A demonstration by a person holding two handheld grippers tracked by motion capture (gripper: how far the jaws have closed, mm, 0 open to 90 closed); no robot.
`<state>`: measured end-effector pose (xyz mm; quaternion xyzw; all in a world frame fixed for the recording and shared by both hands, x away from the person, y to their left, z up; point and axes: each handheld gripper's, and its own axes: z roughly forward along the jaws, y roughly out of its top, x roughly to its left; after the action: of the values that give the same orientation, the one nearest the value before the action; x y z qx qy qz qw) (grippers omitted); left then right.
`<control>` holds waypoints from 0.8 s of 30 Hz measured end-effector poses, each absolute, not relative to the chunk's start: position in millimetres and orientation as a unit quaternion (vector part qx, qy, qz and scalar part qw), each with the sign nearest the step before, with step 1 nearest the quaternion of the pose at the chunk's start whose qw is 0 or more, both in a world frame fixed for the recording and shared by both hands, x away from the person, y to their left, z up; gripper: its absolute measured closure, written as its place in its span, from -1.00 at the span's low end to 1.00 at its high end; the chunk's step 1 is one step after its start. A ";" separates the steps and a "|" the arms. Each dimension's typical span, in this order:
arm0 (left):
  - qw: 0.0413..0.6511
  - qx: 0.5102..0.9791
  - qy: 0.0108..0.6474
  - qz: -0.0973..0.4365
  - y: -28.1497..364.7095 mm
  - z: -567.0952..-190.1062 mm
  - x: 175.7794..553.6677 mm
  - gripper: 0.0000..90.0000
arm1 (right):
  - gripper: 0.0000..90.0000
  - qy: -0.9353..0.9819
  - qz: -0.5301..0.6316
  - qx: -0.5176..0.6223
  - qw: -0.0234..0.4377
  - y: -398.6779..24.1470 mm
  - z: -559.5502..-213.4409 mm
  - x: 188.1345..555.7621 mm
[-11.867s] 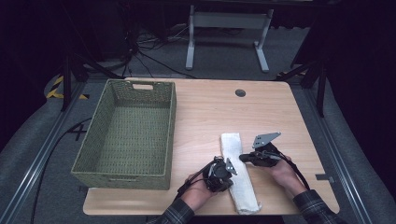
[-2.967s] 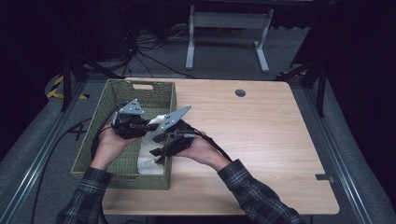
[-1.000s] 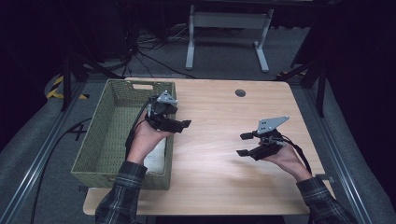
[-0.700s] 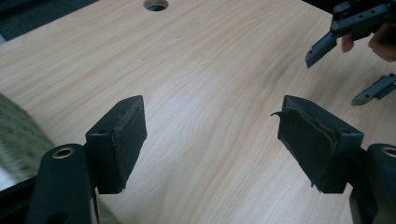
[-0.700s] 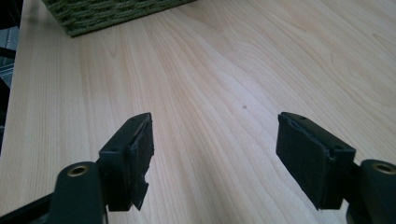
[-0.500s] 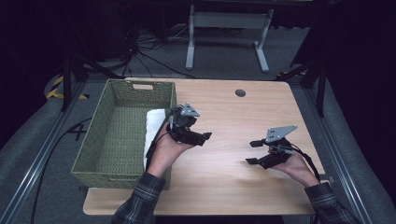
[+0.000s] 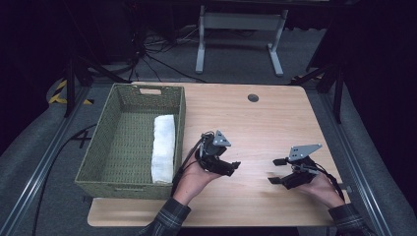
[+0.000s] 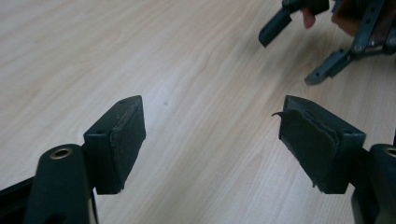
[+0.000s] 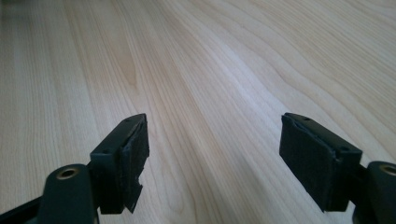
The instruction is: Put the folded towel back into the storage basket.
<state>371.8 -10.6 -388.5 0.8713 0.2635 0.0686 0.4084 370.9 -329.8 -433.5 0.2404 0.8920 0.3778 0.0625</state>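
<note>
Gaping over bare table [image 7: 275, 118], both grippers — left [image 7: 235, 167], right [image 7: 275, 170] — grip nothing; towel's [image 7: 163, 147] near end hides behind basket rim [image 7: 129, 185].

Towel [image 7: 163, 147] near end hidden by basket [image 7: 129, 187] wall.

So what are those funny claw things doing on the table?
A person holds a gripper in each hand. The left gripper and the right gripper are both open, holding nothing, low over the bare wooden table. A rolled white towel lies in the green basket, along its right wall.
</note>
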 end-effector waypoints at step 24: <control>0.319 0.915 0.235 0.078 -33.3 -464.6 364.3 -0.70 | -0.59 0.900 0.320 0.273 0.115 -343.9 -457.0 367.1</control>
<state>364.3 -33.3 -464.6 0.9149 0.2348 0.0782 0.3189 367.1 -343.9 -457.0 0.2734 0.8997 0.3203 0.1151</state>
